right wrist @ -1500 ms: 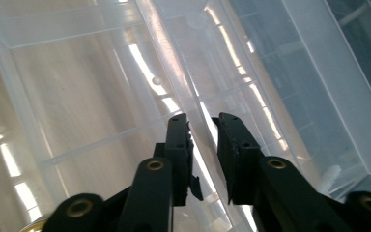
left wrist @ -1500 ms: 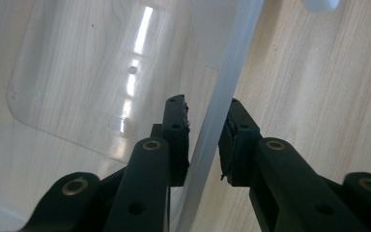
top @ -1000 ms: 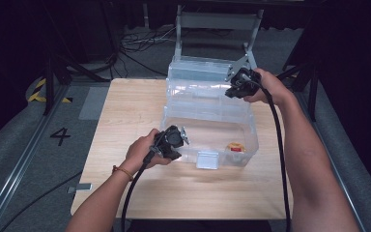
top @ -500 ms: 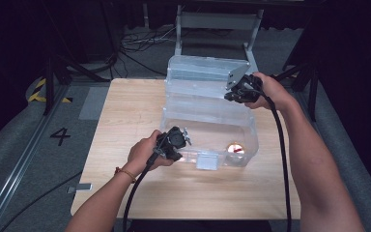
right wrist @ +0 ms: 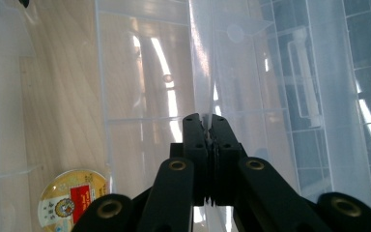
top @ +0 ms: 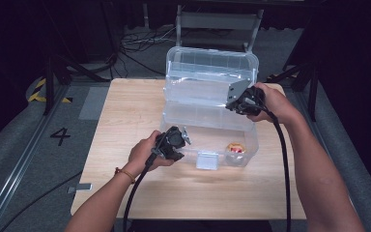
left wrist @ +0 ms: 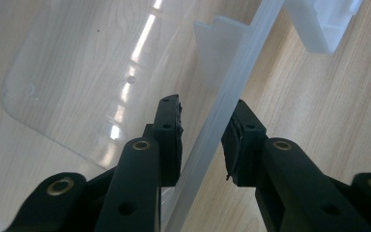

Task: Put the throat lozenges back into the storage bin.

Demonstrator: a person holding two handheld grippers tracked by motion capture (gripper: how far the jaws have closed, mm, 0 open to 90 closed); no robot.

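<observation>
Since 0.5 s ago, lid (top: pixel 211 87) has been lowered further by right tongs (top: pixel 235 100); left tongs (top: pixel 179 140) barely shifted. Near: left tongs held open astride front rim of clear bin (top: pixel 244 150), not clamped. Small round tin (top: pixel 235 149) lies inside bin, front right. Farther: right tongs closed on lid edge. Bin sits mid wooden surface (top: pixel 125 116).

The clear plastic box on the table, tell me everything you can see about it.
The clear plastic box is a see-through, lidded bin on the wooden table. Its hinged lid is raised at the far side, ribbed inside. A white latch sits on the near wall. A small round tin with a red and gold label lies inside. The right tool is shut on the lid's edge; the left tool straddles the box's rim, jaws apart.
</observation>
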